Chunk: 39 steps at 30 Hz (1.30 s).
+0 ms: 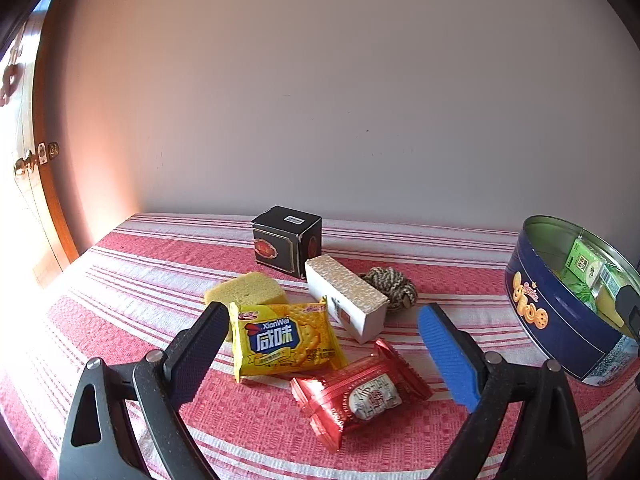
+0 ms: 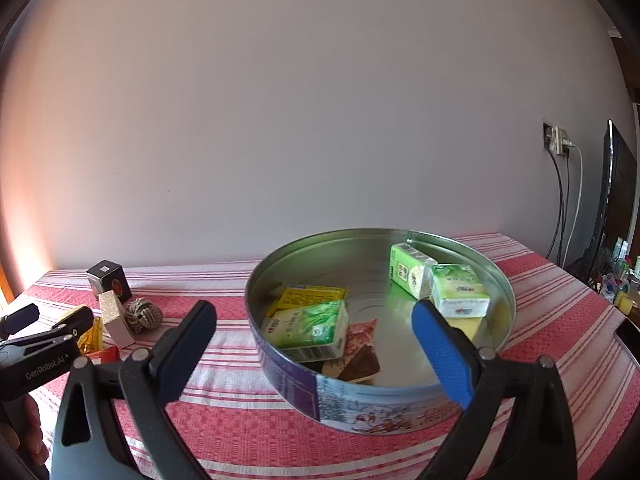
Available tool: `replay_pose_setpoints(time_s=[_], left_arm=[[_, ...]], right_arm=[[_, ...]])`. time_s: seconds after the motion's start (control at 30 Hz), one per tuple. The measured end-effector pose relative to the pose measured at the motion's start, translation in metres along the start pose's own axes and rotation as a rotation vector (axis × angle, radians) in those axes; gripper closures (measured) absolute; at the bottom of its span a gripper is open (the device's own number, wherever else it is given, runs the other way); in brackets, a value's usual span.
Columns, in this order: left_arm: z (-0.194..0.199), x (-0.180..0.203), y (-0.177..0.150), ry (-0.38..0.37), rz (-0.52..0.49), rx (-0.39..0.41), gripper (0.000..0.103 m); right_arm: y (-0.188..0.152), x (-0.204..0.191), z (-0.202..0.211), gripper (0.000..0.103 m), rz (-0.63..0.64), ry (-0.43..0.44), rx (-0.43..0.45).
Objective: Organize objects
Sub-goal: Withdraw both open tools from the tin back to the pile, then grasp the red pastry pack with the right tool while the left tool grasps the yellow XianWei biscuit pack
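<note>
My left gripper (image 1: 324, 320) is open and empty over a yellow cracker packet (image 1: 286, 338) and a red snack packet (image 1: 360, 392) on the striped cloth. Behind them lie a yellow sponge cake (image 1: 244, 290), a white-gold box (image 1: 346, 296), a black box (image 1: 286, 240) and a rope ball (image 1: 394, 286). My right gripper (image 2: 316, 320) is open and empty just in front of the round blue tin (image 2: 360, 404). The tin holds green tissue packs (image 2: 310, 330), a yellow packet (image 2: 308, 296) and a brown-red packet (image 2: 360, 354).
The tin also shows at the right of the left wrist view (image 1: 560, 320). The left gripper shows at the left of the right wrist view (image 2: 44, 320). A wooden door (image 1: 36, 184) stands left of the table. A monitor (image 2: 616, 200) and cables (image 2: 564, 200) are at the right.
</note>
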<state>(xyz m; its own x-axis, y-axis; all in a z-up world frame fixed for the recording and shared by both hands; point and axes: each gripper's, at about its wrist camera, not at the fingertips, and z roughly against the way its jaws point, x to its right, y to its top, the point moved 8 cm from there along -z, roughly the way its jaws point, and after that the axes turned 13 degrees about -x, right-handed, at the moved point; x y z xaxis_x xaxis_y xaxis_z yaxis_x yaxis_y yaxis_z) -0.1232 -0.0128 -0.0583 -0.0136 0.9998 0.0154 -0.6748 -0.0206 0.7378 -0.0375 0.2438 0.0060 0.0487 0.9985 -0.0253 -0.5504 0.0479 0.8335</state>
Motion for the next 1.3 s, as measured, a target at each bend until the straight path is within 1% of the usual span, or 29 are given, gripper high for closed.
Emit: replay_pose_setpoints(time_s=[0.17, 0.3, 0.37, 0.4, 0.53, 0.63, 0.67, 0.73, 0.77, 0.8, 0.83, 0.87, 0.9, 0.93, 0.97, 1.07, 1.1, 1.13, 1.2, 1.3], left_arm=[[-0.007, -0.039, 0.003, 0.060, 0.011, -0.006, 0.006], [-0.016, -0.075, 0.005, 0.121, 0.057, -0.037, 0.006], [-0.020, -0.091, 0.005, 0.158, 0.083, -0.059, 0.006], [-0.022, -0.100, 0.005, 0.165, 0.105, -0.070, 0.006], [-0.028, -0.126, 0.003, 0.139, 0.203, -0.111, 0.006], [-0.030, -0.133, 0.002, 0.124, 0.242, -0.129, 0.006], [-0.031, -0.134, 0.001, 0.125, 0.244, -0.131, 0.006], [-0.032, -0.135, 0.002, 0.132, 0.242, -0.133, 0.006], [-0.033, -0.134, 0.002, 0.136, 0.238, -0.134, 0.006], [-0.034, -0.134, 0.002, 0.138, 0.235, -0.135, 0.006], [-0.034, -0.133, 0.002, 0.138, 0.234, -0.136, 0.006], [-0.035, -0.133, 0.001, 0.135, 0.232, -0.138, 0.006], [-0.035, -0.132, 0.001, 0.130, 0.229, -0.140, 0.006], [-0.036, -0.131, 0.001, 0.122, 0.225, -0.142, 0.006], [-0.037, -0.130, 0.000, 0.114, 0.222, -0.142, 0.006], [-0.038, -0.126, -0.001, 0.068, 0.216, -0.147, 0.006], [-0.038, -0.125, -0.002, 0.048, 0.215, -0.149, 0.006], [-0.038, -0.122, -0.002, 0.025, 0.213, -0.150, 0.006], [-0.039, -0.113, -0.003, -0.021, 0.199, -0.159, 0.006], [-0.045, -0.089, -0.008, -0.074, 0.142, -0.192, 0.006]], right_arm=[[-0.003, -0.040, -0.012, 0.003, 0.053, 0.079, -0.058], [-0.010, -0.077, -0.023, 0.004, 0.098, 0.150, -0.124], [-0.015, -0.098, -0.028, 0.004, 0.125, 0.197, -0.161], [-0.018, -0.110, -0.032, 0.004, 0.144, 0.223, -0.185], [-0.031, -0.158, -0.046, 0.007, 0.243, 0.321, -0.288], [-0.044, -0.190, -0.058, 0.007, 0.302, 0.391, -0.383], [-0.048, -0.198, -0.063, 0.007, 0.320, 0.401, -0.416], [-0.056, -0.210, -0.074, 0.009, 0.345, 0.391, -0.477], [-0.060, -0.214, -0.079, 0.012, 0.355, 0.391, -0.509], [-0.065, -0.218, -0.084, 0.019, 0.368, 0.393, -0.545], [-0.068, -0.221, -0.088, 0.019, 0.382, 0.376, -0.565], [-0.068, -0.221, -0.087, 0.030, 0.390, 0.363, -0.550], [-0.069, -0.222, -0.087, 0.034, 0.395, 0.365, -0.548], [-0.069, -0.221, -0.086, 0.035, 0.393, 0.370, -0.548], [-0.069, -0.221, -0.087, 0.040, 0.386, 0.380, -0.546], [-0.065, -0.212, -0.081, 0.047, 0.353, 0.418, -0.525], [-0.063, -0.207, -0.077, 0.049, 0.350, 0.414, -0.503], [-0.061, -0.200, -0.073, 0.049, 0.354, 0.396, -0.480], [-0.056, -0.185, -0.063, 0.049, 0.343, 0.391, -0.435], [-0.047, -0.158, -0.056, 0.050, 0.301, 0.355, -0.377]])
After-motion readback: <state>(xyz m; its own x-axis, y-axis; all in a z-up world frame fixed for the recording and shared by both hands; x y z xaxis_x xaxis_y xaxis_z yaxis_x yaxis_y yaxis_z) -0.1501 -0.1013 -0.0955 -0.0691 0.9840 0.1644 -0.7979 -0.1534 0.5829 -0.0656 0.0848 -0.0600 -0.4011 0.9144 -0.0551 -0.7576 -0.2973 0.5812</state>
